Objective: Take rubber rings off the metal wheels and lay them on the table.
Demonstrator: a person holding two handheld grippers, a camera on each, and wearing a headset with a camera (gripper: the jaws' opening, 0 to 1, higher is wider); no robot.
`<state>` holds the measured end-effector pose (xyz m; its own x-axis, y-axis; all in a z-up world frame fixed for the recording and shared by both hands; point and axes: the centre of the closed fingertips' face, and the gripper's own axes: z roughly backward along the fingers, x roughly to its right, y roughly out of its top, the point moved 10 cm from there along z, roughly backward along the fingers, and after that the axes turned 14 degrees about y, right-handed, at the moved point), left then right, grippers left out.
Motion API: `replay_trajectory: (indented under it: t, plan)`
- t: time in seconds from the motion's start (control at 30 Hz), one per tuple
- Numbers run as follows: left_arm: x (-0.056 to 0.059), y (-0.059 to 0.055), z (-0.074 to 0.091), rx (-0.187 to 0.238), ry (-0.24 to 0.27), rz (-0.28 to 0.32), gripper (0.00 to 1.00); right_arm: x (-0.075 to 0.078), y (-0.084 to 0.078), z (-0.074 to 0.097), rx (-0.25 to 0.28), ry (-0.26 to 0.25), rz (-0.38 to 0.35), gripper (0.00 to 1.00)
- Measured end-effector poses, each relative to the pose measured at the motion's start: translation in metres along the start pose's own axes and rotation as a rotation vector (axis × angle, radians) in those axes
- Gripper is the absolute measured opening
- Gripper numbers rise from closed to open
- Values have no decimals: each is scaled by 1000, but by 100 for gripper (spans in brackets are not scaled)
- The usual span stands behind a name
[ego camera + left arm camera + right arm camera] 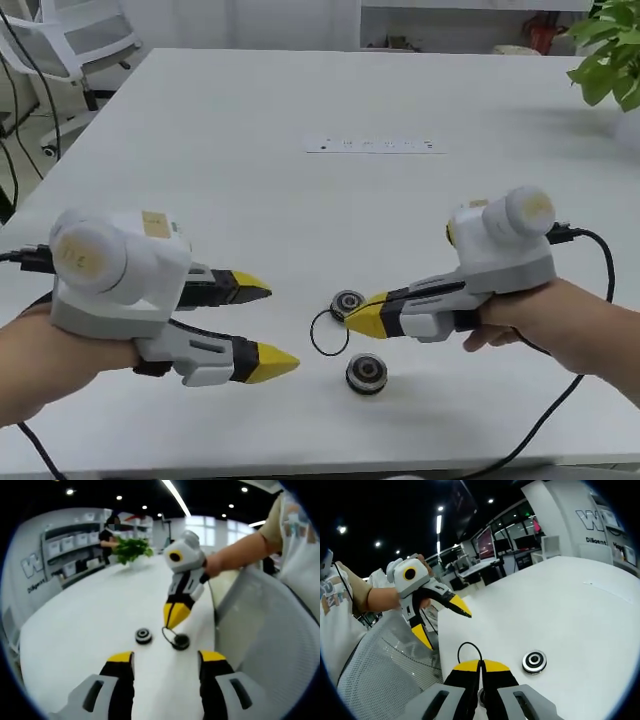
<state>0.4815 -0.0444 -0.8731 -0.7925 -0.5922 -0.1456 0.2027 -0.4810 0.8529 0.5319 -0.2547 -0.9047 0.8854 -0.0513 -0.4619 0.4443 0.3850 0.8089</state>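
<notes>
The right gripper (481, 666) has its jaws pinched shut on a thin rubber ring (468, 643), whose loop stands just past the tips. One metal wheel (347, 303) lies right beside those tips and a second wheel (367, 372) slightly off to their side. Whether the ring is clear of the near one I cannot tell. The left gripper (284, 325) faces them, jaws wide, empty. The step looks like stripping the ring. Next, draw it clear and release it flat on the table (300, 100).

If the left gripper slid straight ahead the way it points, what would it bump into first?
Probably the rubber ring held in the shut right gripper, though depth is hard to judge.
</notes>
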Motion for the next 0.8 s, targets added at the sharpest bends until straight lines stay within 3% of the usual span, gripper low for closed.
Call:
replay_trajectory:
  t: [0.5, 0.8]
  plan:
    - [-6, -11, 14, -10, 52, 34, 58, 11, -2, -24, -69, -2, -6, 0]
    - [-7, -15, 16, -19, 60, 46, 60, 18, -8, -36, -99, -33, -30, 0]
